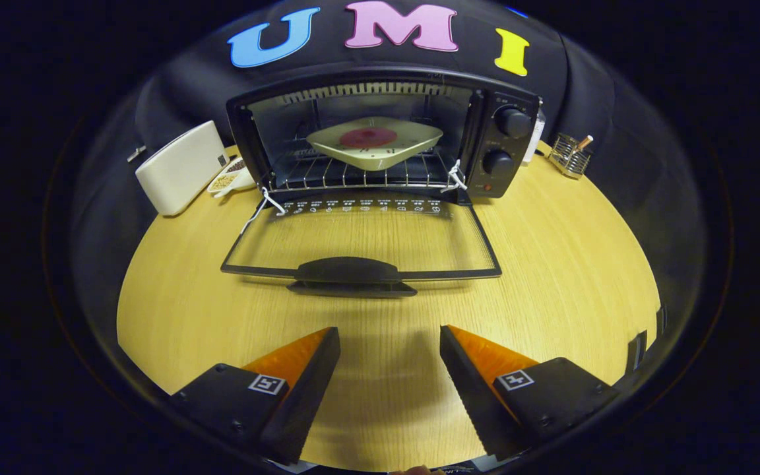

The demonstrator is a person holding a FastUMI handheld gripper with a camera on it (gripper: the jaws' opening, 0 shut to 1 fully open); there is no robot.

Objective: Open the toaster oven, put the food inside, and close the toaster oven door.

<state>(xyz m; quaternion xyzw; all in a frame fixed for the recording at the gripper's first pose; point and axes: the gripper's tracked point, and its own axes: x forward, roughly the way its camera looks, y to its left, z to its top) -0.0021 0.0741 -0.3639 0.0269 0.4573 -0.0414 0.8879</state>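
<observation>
Gripper view, fingers: I am seeing the gripper [390,336] hovering low over the wooden surface [551,277], its two fingers [307,369] standing well apart and gripping nothing, with bare wood lying between them.
Gripper view, oven door: the door [360,241] is lying dropped flat just ahead of the fingers, its dark handle [348,270] sitting at the near edge, closest to the fingertips.
Gripper view, toaster oven: the toaster oven [380,132] is standing beyond the door, straight ahead of the fingers, with its cavity showing open.
Gripper view, food: I am reading a pale plate [413,142] resting on the wire rack [327,173] inside the cavity, carrying a round dark-red piece of food [368,137] at its middle.
Gripper view, controls: two black knobs [513,122] are sitting one above the other on the panel at the right of the cavity.
Gripper view, left of the oven: a white box-shaped item [182,168] is lying beside the oven, and a small white dish [229,178] of grains or nuts is sitting between the two.
Gripper view, right of the oven: a small wire holder [570,157] is standing apart from the oven, near the far edge of the surface.
</observation>
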